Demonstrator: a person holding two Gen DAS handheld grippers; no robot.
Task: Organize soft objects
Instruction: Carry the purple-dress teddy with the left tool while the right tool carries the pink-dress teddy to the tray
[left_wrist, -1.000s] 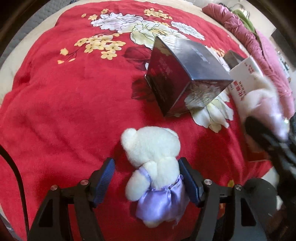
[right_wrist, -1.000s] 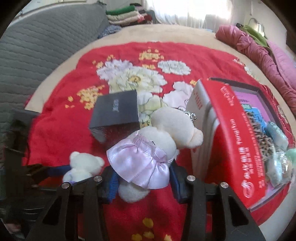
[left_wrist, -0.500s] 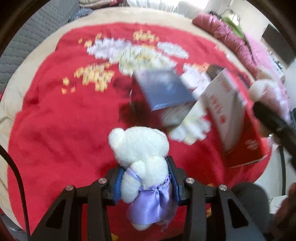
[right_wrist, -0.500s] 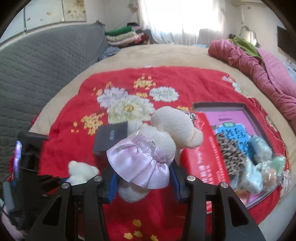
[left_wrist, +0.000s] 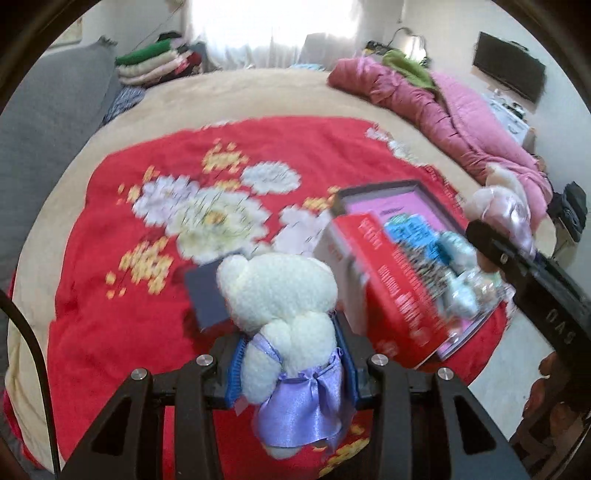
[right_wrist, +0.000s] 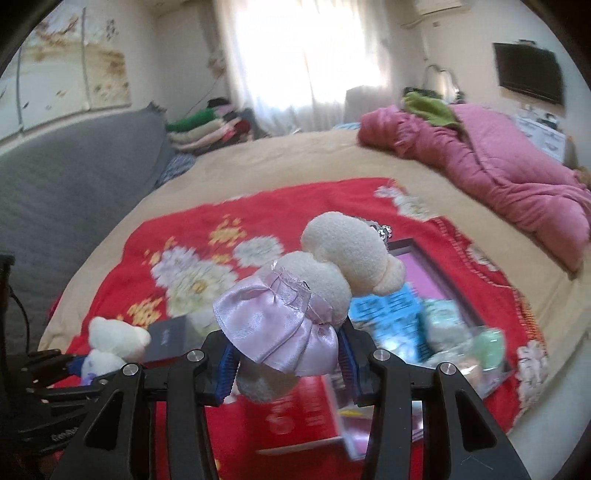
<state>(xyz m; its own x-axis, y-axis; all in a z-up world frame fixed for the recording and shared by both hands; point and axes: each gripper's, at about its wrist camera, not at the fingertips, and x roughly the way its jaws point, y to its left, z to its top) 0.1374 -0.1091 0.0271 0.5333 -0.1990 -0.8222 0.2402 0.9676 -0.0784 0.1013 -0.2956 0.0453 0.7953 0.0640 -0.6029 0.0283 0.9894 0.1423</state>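
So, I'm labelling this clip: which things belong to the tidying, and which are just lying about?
Job: purple-skirt bear in left gripper; pink-skirt bear in right gripper; red box.
Lying about: dark box, pink quilt, folded clothes.

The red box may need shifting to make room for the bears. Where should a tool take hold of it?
Grip the red box by its near long wall, coming from above with one finger inside and one outside. It lies open-topped on the red blanket, and that wall is thin, straight and uncovered. The small packets fill the interior further in.
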